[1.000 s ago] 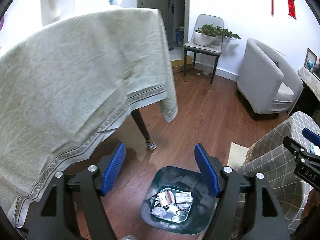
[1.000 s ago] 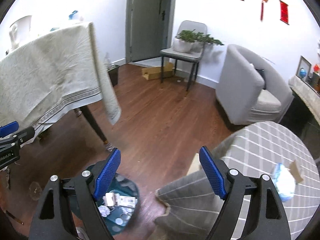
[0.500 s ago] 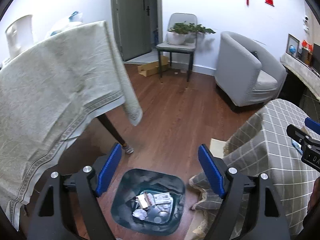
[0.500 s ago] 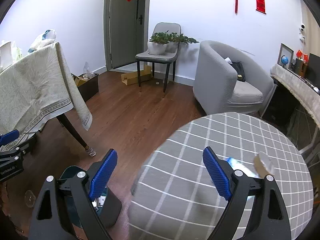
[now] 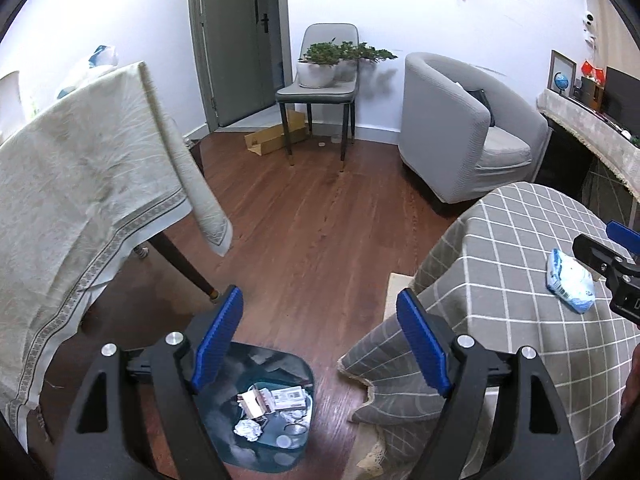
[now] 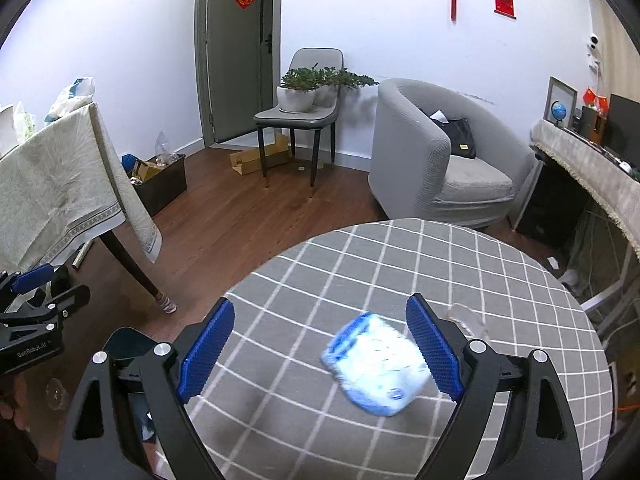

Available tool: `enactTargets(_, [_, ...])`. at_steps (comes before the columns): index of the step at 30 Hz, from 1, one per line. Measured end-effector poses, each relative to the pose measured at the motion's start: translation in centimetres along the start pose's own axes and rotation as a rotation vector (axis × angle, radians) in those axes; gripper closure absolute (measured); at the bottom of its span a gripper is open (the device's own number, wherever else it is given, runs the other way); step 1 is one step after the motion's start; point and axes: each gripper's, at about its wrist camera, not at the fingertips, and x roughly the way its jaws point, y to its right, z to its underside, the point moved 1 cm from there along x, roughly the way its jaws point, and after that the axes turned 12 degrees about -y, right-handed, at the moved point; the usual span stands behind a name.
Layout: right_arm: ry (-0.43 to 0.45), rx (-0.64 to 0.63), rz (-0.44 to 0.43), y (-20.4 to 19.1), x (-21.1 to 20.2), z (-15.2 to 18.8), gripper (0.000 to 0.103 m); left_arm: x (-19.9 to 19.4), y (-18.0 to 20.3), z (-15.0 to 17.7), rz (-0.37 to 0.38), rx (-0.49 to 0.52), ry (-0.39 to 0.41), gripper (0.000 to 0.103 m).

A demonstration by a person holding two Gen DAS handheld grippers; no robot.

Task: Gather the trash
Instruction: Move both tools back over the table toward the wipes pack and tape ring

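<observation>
Lying on the checked tablecloth (image 6: 400, 264) between the spread, empty jaws of the right gripper (image 6: 320, 354), the blue-and-white plastic packet (image 6: 378, 366) looks light, soft and crinkly, best pinched across its middle, while the left gripper (image 5: 318, 336) hangs open above the bin (image 5: 256, 408).

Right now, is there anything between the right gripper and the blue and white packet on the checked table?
Nothing visible blocks it. The right gripper is open over the checked tablecloth, and the blue and white packet lies flat between its fingers, nearer the right one. A small clear scrap lies beyond, outside the gap.
</observation>
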Motion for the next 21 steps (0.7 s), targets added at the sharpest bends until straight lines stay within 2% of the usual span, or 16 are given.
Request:
enactTargets(16, [-0.036, 0.049, 0.033, 7.7, 1.3, -0.1, 0.014, 2.2, 6.3, -1.4, 0.033, 0.059, -0.030, 0.021])
enactTargets(21, [-0.078, 0.090, 0.029, 10.2, 2.5, 0.1, 0.014, 2.7, 8.0, -1.8, 0.042, 0.082, -0.036, 0.021])
